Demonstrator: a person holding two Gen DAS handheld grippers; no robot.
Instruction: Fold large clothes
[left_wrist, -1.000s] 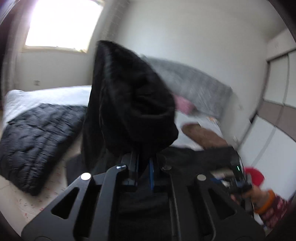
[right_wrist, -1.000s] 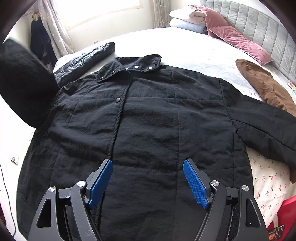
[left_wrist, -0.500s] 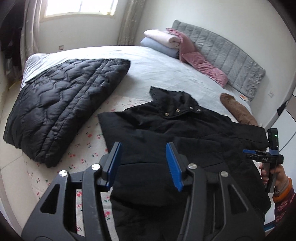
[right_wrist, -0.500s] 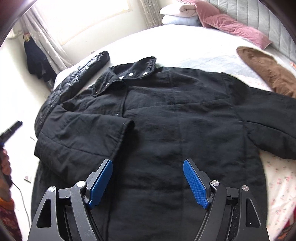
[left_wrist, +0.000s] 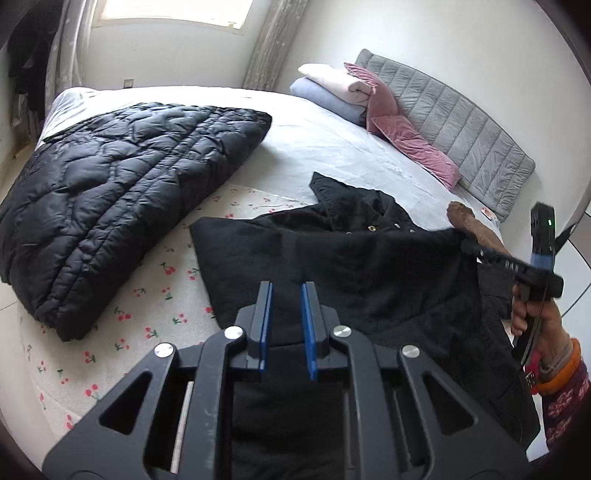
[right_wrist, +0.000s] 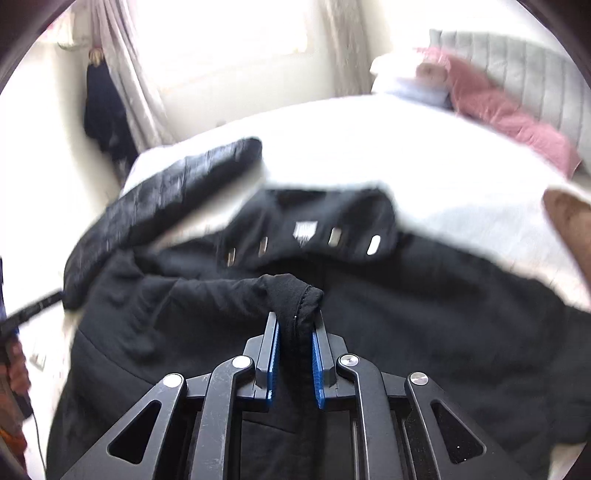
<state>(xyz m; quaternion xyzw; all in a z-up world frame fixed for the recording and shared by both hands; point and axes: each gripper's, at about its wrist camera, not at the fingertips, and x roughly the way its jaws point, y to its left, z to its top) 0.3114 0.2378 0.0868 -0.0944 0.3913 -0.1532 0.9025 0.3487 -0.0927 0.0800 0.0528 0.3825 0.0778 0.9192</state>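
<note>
A large black coat lies front up on the bed, collar toward the headboard. One sleeve is folded across its chest. My left gripper hovers over that folded sleeve; its jaws are closing to a narrow gap and no fabric rises between the pads. My right gripper has its jaws closing on the other sleeve's cuff, which bunches up between the blue pads above the coat. The left wrist view shows that right gripper in a hand at the coat's far side.
A black quilted jacket lies folded on the bed's left part. A brown garment sits beyond the coat. Pink pillows and folded blankets rest by the grey headboard. The cherry-print sheet shows between jacket and coat.
The left gripper let the raised sleeve drop across the coat, sank, opened, then narrowed. The right gripper moved sideways and closed on the other sleeve's cuff, lifting it.
</note>
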